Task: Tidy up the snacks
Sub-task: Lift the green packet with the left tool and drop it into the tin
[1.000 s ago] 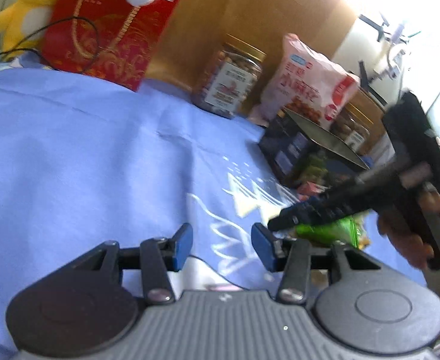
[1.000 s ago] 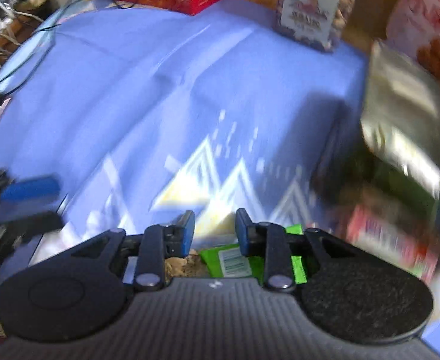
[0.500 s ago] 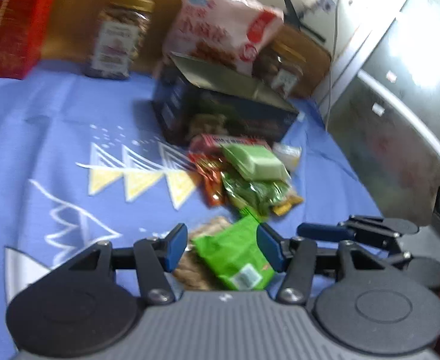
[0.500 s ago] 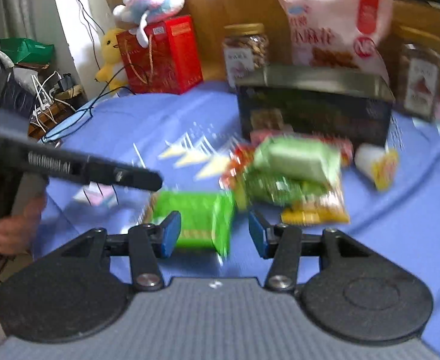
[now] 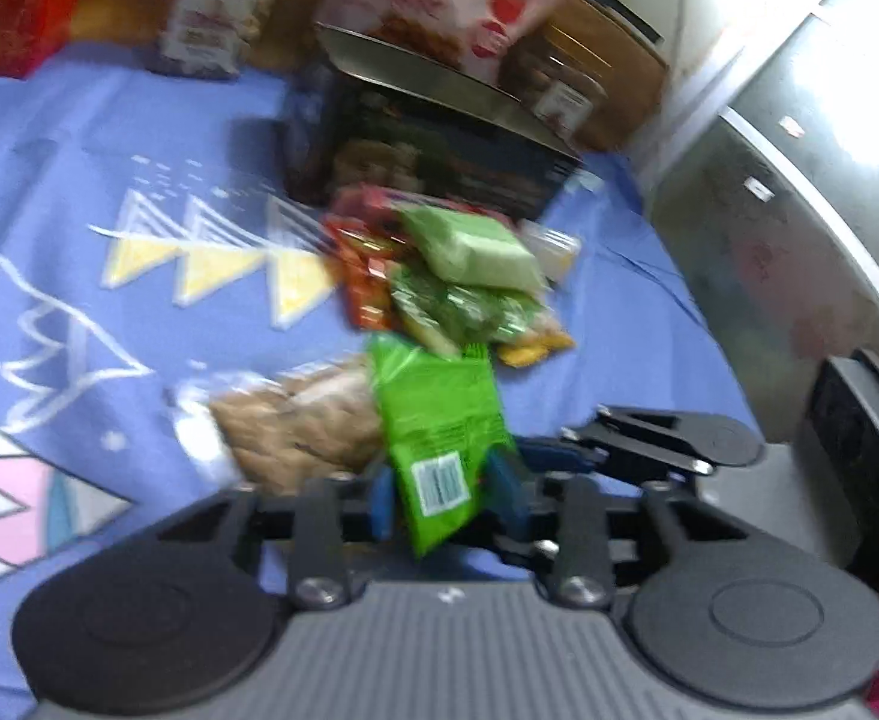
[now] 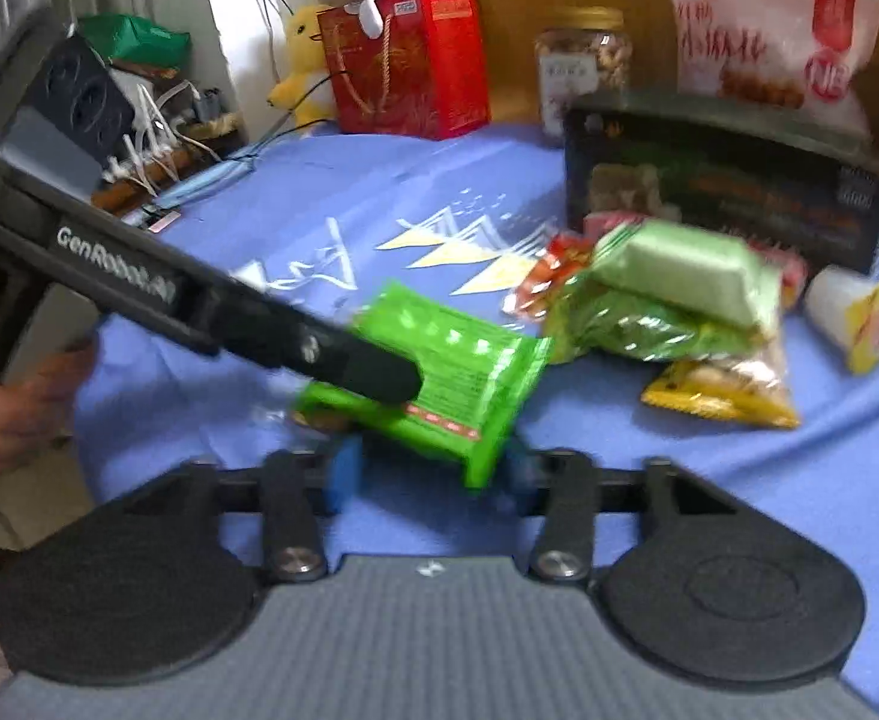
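While closing on both sides, left gripper (image 5: 442, 501) and right gripper (image 6: 430, 474) each narrowing around the bright green snack packet (image 6: 439, 372), barcode end toward the left. White "GenRobot" lettering legible along the left gripper's arm. Packet above blue tablecloth (image 6: 331, 192), near the dark snack box (image 6: 727, 192).

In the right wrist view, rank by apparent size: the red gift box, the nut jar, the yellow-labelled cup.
1. red gift box
2. nut jar
3. yellow-labelled cup, though nearer, so its rank against the jar is unsure.
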A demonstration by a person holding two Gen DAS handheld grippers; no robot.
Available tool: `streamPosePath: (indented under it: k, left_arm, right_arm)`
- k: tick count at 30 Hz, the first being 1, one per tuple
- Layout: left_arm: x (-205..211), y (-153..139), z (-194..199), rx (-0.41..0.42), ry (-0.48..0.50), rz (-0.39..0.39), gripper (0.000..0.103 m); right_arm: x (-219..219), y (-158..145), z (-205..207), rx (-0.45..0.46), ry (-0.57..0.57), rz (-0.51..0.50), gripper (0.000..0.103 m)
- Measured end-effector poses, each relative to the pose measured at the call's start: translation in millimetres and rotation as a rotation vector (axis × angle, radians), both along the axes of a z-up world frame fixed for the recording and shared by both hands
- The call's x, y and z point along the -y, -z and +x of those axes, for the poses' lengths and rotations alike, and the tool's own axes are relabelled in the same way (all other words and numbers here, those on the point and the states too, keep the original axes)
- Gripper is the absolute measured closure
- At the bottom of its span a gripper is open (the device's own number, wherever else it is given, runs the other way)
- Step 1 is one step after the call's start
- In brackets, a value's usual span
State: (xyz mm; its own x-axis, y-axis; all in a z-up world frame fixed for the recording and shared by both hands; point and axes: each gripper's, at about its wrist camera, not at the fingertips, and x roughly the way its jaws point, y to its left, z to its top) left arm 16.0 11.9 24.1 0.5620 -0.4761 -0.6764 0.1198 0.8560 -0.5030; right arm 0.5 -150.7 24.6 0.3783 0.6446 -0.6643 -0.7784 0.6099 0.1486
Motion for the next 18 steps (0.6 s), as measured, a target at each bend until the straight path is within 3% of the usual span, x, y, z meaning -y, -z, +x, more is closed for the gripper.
streamPosePath:
  k: [5, 10, 14, 18]
  left_arm:
    - [12, -24, 11, 0.051, 0.043, 0.018, 0.075]
    - [25, -61, 40, 0.138, 0.08, 0.063, 0.075]
    - [31, -86, 78, 0.229, 0.078, 0.087, 0.075]
    - [25, -90, 131, 0.244, 0.048, 0.036, 0.075]
  right_arm:
    - [16, -12, 2, 0.021, 0.041, 0.068, 0.065]
    - [25, -38, 17, 0.102, 0.093, 0.122, 0.065]
    - [25, -62, 50, 0.169, 0.152, 0.145, 0.065]
    - [21, -74, 96, 0.198, 0.211, 0.143, 0.065]
